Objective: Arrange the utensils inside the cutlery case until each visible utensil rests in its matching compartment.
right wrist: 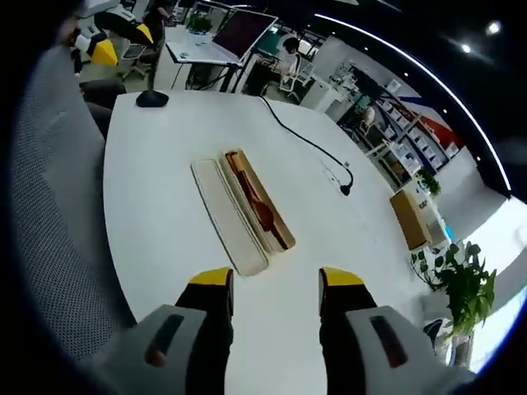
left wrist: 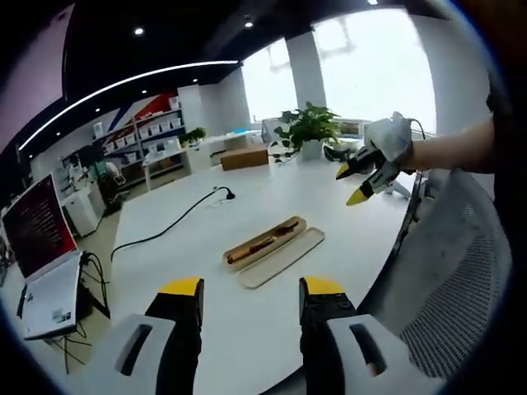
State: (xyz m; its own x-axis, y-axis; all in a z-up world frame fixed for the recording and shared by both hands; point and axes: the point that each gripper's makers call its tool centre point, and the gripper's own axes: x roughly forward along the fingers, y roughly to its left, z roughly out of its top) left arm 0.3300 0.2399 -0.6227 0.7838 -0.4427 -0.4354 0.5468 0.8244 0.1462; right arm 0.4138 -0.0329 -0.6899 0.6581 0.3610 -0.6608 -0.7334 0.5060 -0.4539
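A beige cutlery case [left wrist: 265, 243] [right wrist: 257, 202] lies open on the white table [left wrist: 206, 271] [right wrist: 165, 164]. Its base holds dark brown wooden utensils [left wrist: 262, 242] [right wrist: 257, 204]. The pale lid [left wrist: 282, 257] [right wrist: 228, 216] lies empty alongside the base. My left gripper [left wrist: 251, 295] is open above the near table edge, short of the case. My right gripper [right wrist: 276, 286] is open too, hovering off one end of the case. In the left gripper view the right gripper [left wrist: 352, 184] comes in from the right, held by a gloved hand [left wrist: 394, 138], jaws apart.
A black cable [left wrist: 177, 218] [right wrist: 309, 141] runs across the table. A cardboard box [left wrist: 244, 158] [right wrist: 409, 219] and a potted plant [left wrist: 310, 127] [right wrist: 461, 284] stand at the far end. A grey mesh chair [left wrist: 453, 288] [right wrist: 58, 230] sits by the table; a laptop [left wrist: 41, 247] beside it.
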